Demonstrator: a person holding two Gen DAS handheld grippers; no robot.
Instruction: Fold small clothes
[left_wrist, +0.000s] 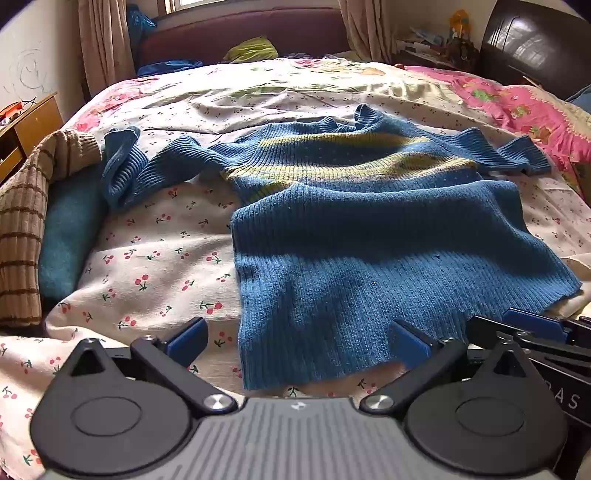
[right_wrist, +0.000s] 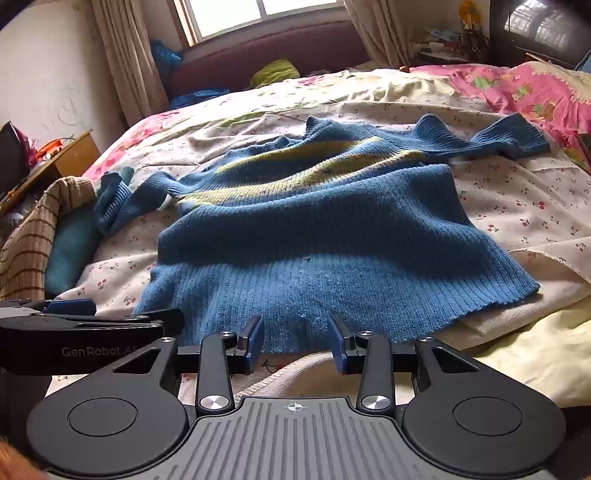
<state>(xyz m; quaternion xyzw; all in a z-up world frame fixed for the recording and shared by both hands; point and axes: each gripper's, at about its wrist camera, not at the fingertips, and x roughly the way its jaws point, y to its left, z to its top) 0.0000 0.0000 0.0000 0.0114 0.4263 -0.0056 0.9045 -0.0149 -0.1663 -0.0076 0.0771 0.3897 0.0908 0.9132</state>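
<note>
A small blue knit sweater (left_wrist: 369, 236) with yellow-green stripes lies spread on the cherry-print bedsheet (left_wrist: 155, 251), hem toward me, sleeves out to both sides. It also shows in the right wrist view (right_wrist: 303, 236). My left gripper (left_wrist: 299, 341) is open, its fingers on either side of the hem's near left corner, holding nothing. My right gripper (right_wrist: 297, 343) is open at the middle of the hem, empty. The right gripper shows at the right edge of the left wrist view (left_wrist: 532, 332). The left gripper shows at the left of the right wrist view (right_wrist: 74, 321).
A brown striped garment (left_wrist: 26, 229) and a teal cloth (left_wrist: 70, 236) lie heaped at the bed's left edge. A pink floral quilt (left_wrist: 532, 110) lies at the right. A wooden bedside table (left_wrist: 29, 129) stands left. The headboard (left_wrist: 240, 33) is far behind.
</note>
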